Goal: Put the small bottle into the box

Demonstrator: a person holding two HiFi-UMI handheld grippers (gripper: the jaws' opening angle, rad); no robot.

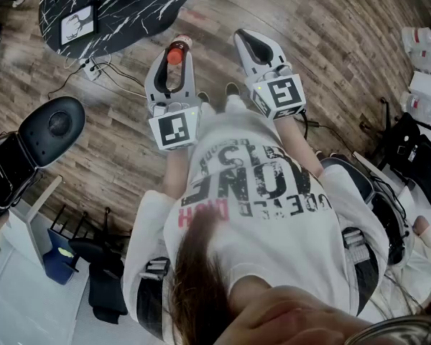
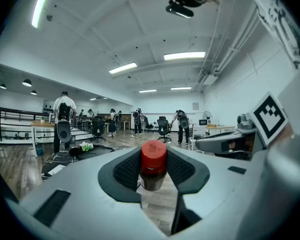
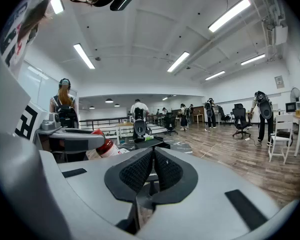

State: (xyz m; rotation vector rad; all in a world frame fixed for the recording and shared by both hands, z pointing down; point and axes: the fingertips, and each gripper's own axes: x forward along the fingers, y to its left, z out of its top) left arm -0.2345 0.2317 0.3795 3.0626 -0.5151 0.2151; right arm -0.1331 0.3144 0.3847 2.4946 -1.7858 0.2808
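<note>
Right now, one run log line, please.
left gripper: shut on small bottle | right gripper: shut, empty | box: not in view

White T-shirt [image 1: 294, 243] with black lettering

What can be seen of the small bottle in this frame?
The small bottle has a red cap and a dark, brownish body that looks like clear plastic with liquid inside. It stands upright between the pads of the left claw, which is shut on its sides just below the cap. Nothing else touches it: it is held in the air above the wooden floor, out in front of the person.
</note>
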